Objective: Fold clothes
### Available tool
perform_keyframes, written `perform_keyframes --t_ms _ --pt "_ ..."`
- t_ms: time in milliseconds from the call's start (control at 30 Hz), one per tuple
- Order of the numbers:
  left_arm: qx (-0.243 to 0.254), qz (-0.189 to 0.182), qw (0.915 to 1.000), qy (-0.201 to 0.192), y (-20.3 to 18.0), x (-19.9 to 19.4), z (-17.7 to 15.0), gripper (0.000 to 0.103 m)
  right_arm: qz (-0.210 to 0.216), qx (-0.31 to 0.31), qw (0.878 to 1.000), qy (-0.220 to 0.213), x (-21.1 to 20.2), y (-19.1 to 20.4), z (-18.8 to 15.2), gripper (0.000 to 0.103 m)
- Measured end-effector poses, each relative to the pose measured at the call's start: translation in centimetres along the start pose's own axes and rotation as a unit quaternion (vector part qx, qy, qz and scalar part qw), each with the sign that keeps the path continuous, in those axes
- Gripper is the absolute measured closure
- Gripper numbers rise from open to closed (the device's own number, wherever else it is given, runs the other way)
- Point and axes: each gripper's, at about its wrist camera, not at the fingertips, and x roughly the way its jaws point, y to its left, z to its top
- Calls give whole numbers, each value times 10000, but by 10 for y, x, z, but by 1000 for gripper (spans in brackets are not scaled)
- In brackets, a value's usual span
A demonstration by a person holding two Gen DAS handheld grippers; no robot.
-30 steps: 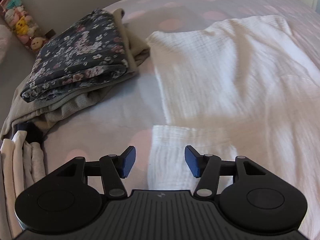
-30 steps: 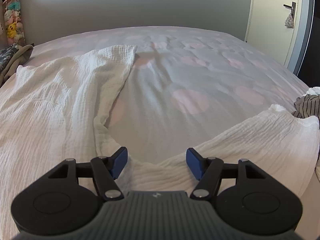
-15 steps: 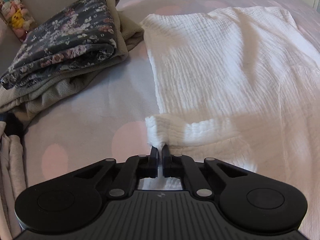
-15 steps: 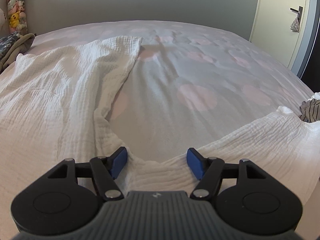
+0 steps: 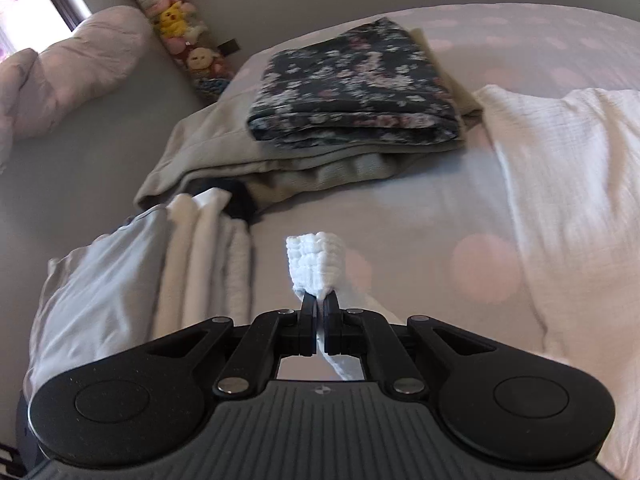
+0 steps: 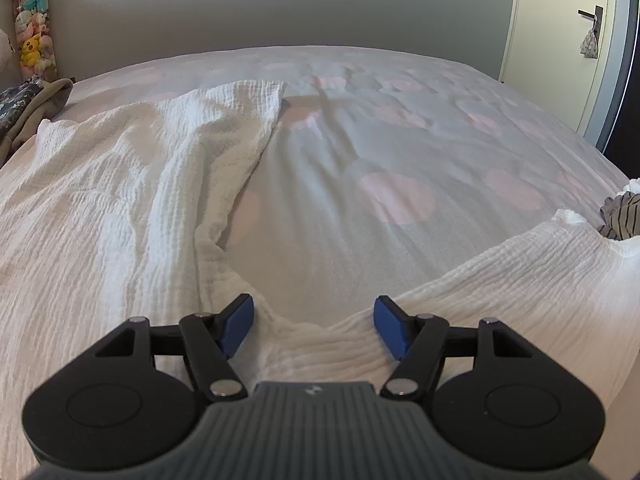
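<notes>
1. The left gripper [image 5: 319, 307] is clamped on a bunched corner of the white muslin garment [image 6: 120, 208], which spreads across the bed [image 6: 400, 140]; the pinched tuft [image 5: 316, 264] is lifted off the cover.
2. The right gripper [image 6: 314, 322] stands wide above the garment's near edge, holding nothing.
3. To fold well, I judge the left should carry its corner over in a low arc, keeping the cloth taut, while the right pins or takes the matching edge so the crease lands straight.
4. Risk: the thin corner slipping from the pads.
5. The bed has a pale cover with pink dots. A folded floral garment [image 5: 352, 88] on a beige one [image 5: 248, 160] lies nearby, with white folded items [image 5: 200, 264] alongside.
6. Grey wall, plush toys [image 6: 32, 36], a door [image 6: 560, 40].
</notes>
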Motion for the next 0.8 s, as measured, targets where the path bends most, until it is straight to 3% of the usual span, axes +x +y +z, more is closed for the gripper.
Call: perform_keyframes --t_ms 167,367,533,667,767,800 --pt "-130 606 9973 399 30 9 -27 102 -8 15 10000 15 0 0 0 33" --pt "166 1355 9874 797 50 18 -57 102 -11 0 10000 54 2 0 -1 33" --pt "544 1599 9823 810 52 20 -64 102 -15 -11 10000 75 5 -1 -1 33" --pt "1575 2107 9613 816 22 33 -74 102 -28 -33 10000 75 5 0 -2 33" --pt "2088 2426 9439 808 4 46 -85 102 -36 -60 9999 76 6 0 -3 33" --pt "2141 2467 9416 818 0 50 -87 101 -36 -71 9999 74 6 1 -3 33"
